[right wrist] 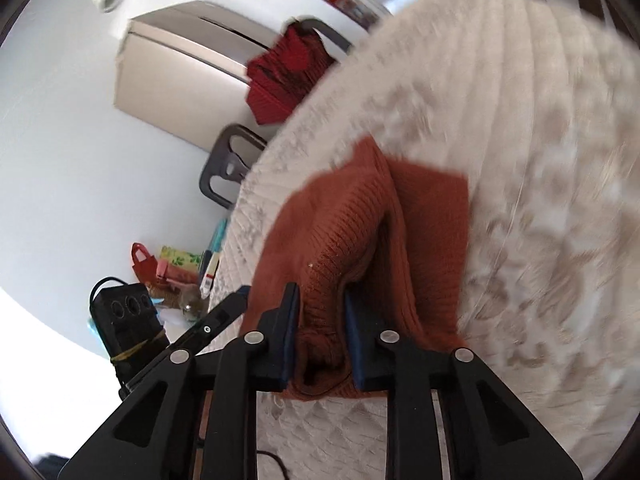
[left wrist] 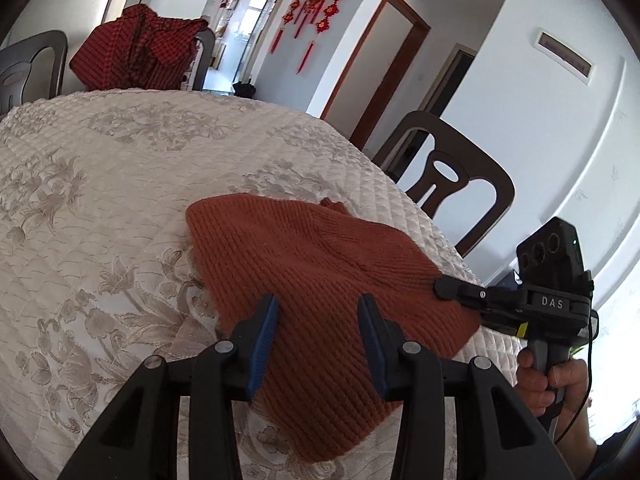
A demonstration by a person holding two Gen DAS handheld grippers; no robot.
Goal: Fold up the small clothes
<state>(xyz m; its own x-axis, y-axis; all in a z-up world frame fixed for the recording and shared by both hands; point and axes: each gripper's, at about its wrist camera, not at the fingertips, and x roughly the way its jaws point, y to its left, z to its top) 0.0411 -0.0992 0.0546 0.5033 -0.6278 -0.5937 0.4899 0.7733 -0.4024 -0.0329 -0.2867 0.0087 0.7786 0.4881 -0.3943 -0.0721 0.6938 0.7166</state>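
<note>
The rust-orange knitted garment (left wrist: 320,280) lay on the surface (left wrist: 100,200), which was covered by a cream quilted cloth with a flower pattern, near the edge closest to the person.

The left hand-held gripper (left wrist: 318,344) hung over the near part of the garment with its blue-padded jaws standing apart. Knit showed between and below them, but the pads did not press on it, so it held nothing.

To the right of the left hand-held gripper, the right hand-held gripper (left wrist: 444,286) met the garment's right edge, with a hand (left wrist: 556,380) wrapped around its grip. In its own camera, the right hand-held gripper (right wrist: 320,344) had its jaws drawn close together on a bunched fold of the knit, which was pinched between the blue pads and lifted into a ridge ahead of the jaws. The rest of the garment spread flat on the surface beyond and to the right of that ridge.

Beyond both hand-held grippers, past the far edge of the surface, a red checked cloth (left wrist: 136,52) was draped over a chair (left wrist: 32,68). Another dark chair (left wrist: 452,184) stood at the surface's right side.
</note>
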